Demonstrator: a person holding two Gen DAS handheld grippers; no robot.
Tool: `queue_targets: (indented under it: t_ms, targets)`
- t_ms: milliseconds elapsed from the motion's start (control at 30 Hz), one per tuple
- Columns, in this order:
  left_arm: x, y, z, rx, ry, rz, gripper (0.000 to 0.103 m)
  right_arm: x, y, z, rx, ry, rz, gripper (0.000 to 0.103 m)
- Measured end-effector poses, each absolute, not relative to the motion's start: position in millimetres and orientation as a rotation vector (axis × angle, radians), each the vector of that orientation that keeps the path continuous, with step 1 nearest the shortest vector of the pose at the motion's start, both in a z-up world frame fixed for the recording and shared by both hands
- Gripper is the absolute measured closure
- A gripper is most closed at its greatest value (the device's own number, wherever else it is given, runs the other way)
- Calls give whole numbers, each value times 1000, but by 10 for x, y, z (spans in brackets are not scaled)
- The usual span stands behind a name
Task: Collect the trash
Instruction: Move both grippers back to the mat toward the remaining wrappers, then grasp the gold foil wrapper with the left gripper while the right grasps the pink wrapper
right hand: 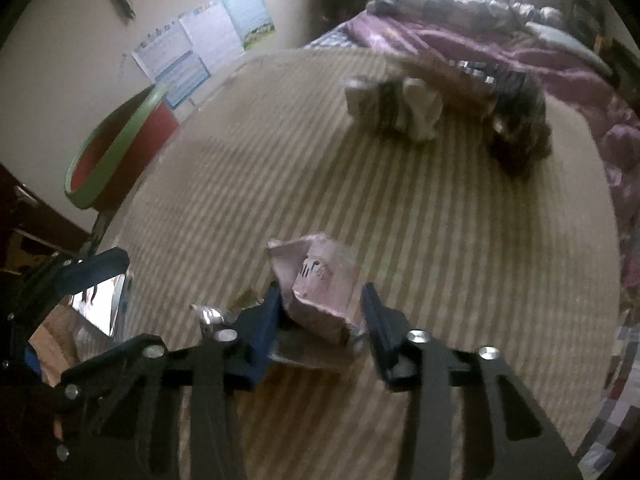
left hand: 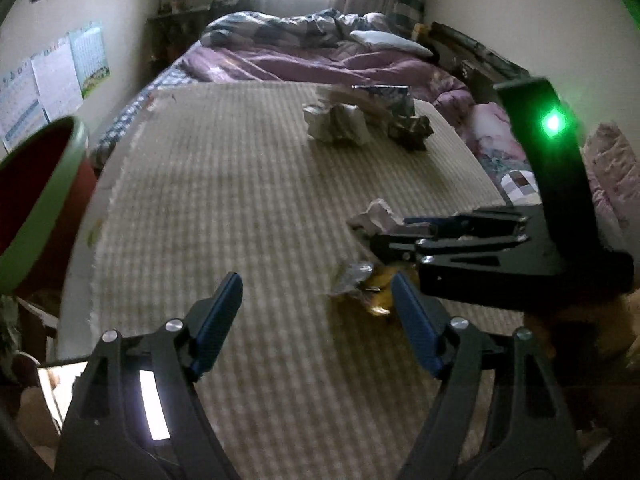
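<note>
**Pink wrapper sits between my right jaws on the striped mat**

Green-rimmed red bin (right hand: 116, 148) stands off the mat's (right hand: 400, 208) left edge. My left gripper (left hand: 316, 316) hangs spread and empty above the mat, near a silvery scrap (left hand: 352, 276). My right gripper (right hand: 320, 320) straddles the crumpled pink wrapper (right hand: 316, 284), its long axis running away from me; whether the pads pinch it I cannot tell. Further crumpled paper (right hand: 396, 108) lies beyond.

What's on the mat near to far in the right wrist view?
Right gripper, jaws either side of a pink wrapper → bare striped mat → white crumpled paper → purple blanket.
</note>
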State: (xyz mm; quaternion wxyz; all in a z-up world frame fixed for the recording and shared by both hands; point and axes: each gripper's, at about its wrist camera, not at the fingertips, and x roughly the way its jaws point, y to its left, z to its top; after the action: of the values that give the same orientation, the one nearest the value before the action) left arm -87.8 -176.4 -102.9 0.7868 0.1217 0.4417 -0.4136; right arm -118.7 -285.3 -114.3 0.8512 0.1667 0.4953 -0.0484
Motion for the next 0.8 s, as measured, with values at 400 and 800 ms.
queue_targets:
  t_ms: [400,800]
  targets:
    - [-853,-1981,-1391,233,1094,-914,29,-1491,-3233,-794,445,863,-258,65]
    - [-687,-1965,-1412,212,1085,-897,56,-1336,-3140,-815,454,872,-241,65]
